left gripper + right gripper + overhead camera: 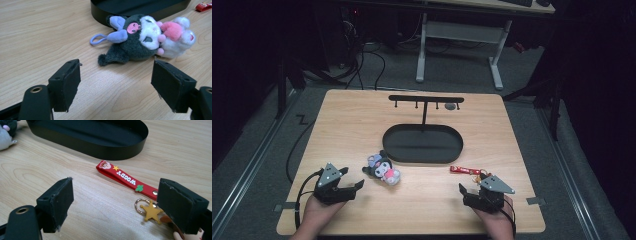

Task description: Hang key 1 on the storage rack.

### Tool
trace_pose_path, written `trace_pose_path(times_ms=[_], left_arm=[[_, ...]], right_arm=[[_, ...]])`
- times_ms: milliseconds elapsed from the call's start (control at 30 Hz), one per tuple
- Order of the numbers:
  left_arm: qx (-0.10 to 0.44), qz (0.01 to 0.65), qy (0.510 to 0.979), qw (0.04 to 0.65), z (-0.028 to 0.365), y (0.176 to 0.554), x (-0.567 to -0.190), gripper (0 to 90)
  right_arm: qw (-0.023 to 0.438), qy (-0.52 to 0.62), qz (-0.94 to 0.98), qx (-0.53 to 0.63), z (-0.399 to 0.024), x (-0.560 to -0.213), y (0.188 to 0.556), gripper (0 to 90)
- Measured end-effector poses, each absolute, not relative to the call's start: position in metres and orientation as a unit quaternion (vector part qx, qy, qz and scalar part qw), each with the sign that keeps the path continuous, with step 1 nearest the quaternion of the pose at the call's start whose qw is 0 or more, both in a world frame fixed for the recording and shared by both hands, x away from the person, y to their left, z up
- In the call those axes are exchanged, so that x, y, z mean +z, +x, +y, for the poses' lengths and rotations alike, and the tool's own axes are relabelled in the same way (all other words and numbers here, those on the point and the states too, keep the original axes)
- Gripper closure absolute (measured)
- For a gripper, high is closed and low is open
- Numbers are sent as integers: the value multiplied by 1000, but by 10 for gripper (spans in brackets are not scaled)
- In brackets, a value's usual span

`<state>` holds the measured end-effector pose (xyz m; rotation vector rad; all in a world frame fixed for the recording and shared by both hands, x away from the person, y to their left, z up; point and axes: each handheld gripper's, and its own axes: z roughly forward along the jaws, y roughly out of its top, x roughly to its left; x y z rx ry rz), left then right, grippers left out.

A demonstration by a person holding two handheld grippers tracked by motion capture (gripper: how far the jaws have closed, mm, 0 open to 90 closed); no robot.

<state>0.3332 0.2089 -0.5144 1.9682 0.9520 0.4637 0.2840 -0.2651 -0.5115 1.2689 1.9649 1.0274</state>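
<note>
In the high view, the plush keychain (383, 169) lies on the table (362, 115) just beside the black oval tray (422, 144), near the left gripper (349, 186); the right gripper (468, 194) sits near the red strap keychain (465, 170). In the left gripper view, spread jaws frame bare wood, the plush (147, 38) beyond them against the tray (120, 11). In the right gripper view, spread jaws stand apart, the strap (126, 179) between them just short of the tray (100, 145), its gold star (150, 213) by one jaw.

Desk, tray stand and background furniture

A light wooden desk (362, 120) carries a black oval metal tray (422, 144) with an upright post and a hook bar (426, 99) across its top. Beyond stands a white-legged table frame (459, 47) on grey floor, with dark cables (362, 60) nearby.
</note>
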Motion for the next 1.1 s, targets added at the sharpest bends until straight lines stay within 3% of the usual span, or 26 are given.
trace_pose_path(times_ms=[567, 1100], left_arm=[[185, 376, 797, 435, 207, 333, -514, 239], [180, 364, 804, 435, 204, 332, -514, 239]], right_arm=[[261, 485, 757, 350, -265, -513, 286, 148], [199, 497, 784, 313, -271, -506, 282, 171]])
